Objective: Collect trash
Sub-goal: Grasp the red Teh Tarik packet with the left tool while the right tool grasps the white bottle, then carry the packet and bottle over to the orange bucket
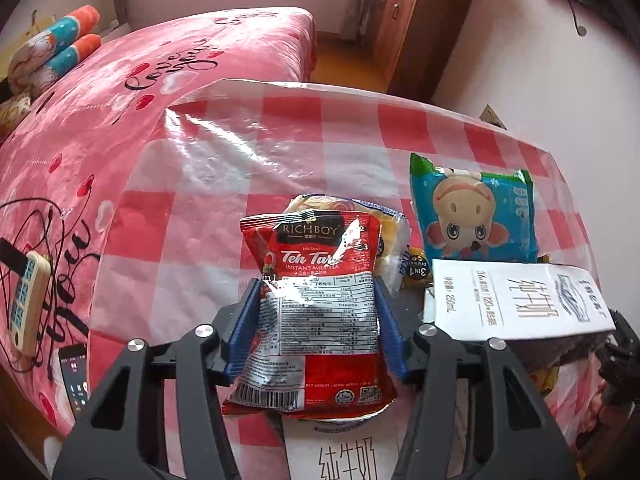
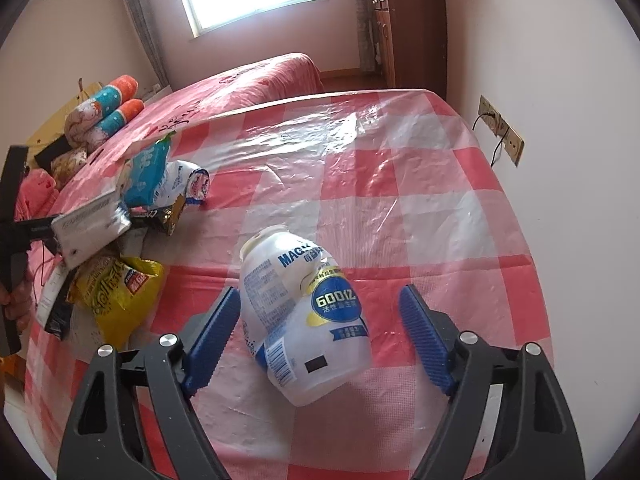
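Left tongs (image 1: 316,320) clamp the red tea sachet (image 1: 312,304) above the worktop's (image 2: 400,184) near-left litter pile. Right tongs (image 2: 316,336) stand wide around the crushed white bottle (image 2: 300,320), mid-worktop. Recommendation: close squarely across the body, allowing for slippage.

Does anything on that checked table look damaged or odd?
Yes: the white plastic bottle between the open right gripper is dented and lying on its side, with no cap visible on its neck.
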### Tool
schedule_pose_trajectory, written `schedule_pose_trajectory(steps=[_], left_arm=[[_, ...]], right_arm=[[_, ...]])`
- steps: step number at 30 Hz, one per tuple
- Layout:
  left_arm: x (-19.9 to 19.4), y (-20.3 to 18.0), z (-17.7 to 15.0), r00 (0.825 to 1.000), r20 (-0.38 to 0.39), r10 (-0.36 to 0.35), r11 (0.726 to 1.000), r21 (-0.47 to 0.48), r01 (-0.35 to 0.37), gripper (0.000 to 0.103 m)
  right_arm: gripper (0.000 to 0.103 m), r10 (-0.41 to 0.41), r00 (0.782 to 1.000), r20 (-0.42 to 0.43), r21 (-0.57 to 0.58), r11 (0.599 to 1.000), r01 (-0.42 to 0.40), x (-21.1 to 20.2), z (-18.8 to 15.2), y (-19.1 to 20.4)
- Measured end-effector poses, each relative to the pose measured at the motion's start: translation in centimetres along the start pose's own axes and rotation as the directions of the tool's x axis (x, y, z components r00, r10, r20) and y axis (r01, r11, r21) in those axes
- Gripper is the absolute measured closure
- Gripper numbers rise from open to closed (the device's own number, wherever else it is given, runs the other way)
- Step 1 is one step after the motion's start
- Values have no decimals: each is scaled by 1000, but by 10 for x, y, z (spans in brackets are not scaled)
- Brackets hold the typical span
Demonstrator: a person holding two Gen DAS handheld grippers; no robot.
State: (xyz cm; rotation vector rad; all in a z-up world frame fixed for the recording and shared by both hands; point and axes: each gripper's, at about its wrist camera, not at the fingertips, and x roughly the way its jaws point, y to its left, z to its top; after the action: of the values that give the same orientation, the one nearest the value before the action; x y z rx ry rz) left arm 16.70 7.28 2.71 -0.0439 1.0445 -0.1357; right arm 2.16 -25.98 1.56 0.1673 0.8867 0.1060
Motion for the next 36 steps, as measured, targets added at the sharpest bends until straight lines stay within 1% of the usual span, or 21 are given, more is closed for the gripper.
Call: schedule_pose_trajectory(steps=[4,7,8,9,11,19,24,30,36], left_arm=[[-8,0,-8,1000,12,-7,1000,-16,7,53],[-14,2,-16,1000,24,-19,999,-32,20,54],[-17,3,-18,999,29,-21,999,-34,22,55],[-19,3,-21,999,33,-23,999,-36,24,55],[-26,5,-27,999,43,-28,999,-43,30,55],[-51,6,-52,996,66,-65,997,-46,68,55],[-64,7,-70,994,78,-74,996,-44,78,55],[-84,9,-94,991,95,-90,995,-35,94,55],[-102,9,-116,987,114,-115,993,-24,119,55]], right_arm=[[22,-19,1000,-4,-45,999,19,0,-3,11],[22,-4,1000,-6,-58,998,4,0,-6,16],[23,-3,1000,-6,-62,998,3,0,-7,17],[31,-2,1000,-4,-64,998,2,-1,-7,18],[37,0,1000,0,-60,998,0,-2,-9,18],[37,32,999,14,-76,997,-31,-12,-16,25],[37,60,998,20,-76,995,-58,-19,-22,30],[38,103,994,39,-39,994,-102,-30,-34,33],[38,156,986,63,-23,988,-155,-46,-47,48]])
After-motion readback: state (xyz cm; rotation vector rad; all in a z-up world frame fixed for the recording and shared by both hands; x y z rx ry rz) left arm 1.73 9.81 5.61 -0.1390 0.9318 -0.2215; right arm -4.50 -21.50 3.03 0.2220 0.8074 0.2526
